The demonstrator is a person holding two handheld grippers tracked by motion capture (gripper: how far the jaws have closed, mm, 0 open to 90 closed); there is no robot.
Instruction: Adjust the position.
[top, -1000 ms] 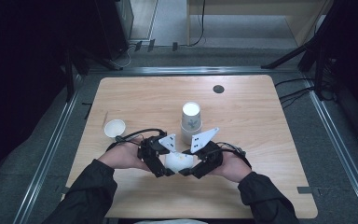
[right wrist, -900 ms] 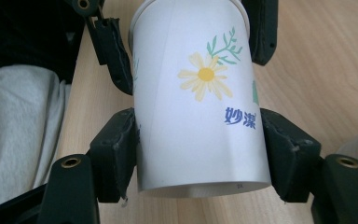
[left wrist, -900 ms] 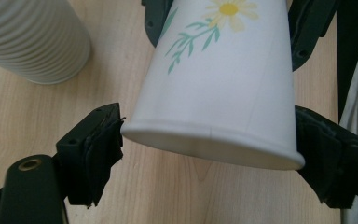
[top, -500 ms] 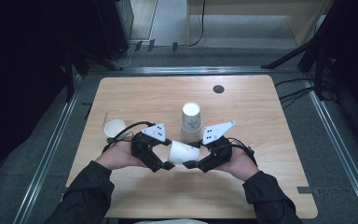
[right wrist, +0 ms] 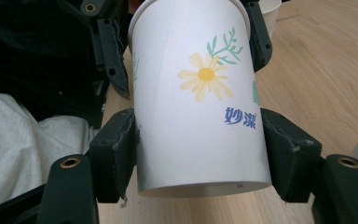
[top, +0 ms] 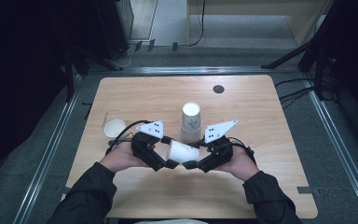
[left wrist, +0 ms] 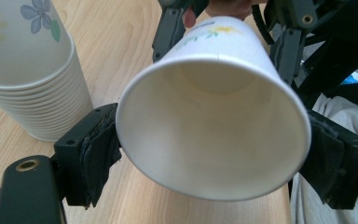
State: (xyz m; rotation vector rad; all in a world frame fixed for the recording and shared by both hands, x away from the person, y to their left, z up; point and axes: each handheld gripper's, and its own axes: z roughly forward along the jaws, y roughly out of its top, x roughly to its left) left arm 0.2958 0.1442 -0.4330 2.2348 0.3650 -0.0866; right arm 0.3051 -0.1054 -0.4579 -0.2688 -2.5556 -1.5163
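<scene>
Wooden counter: right tongs gripped paper cup; left tongs had just opened, seemingly off rim — handover likely done.

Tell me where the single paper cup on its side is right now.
In the high view the paper cup lies on its side between the left gripper and right gripper, just in front of the upside-down cup stack; the right clamps its base end.

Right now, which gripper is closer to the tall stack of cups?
Right, I think. The right gripper sits just below the stack; the left gripper sits a bit farther, down to its left.
</scene>
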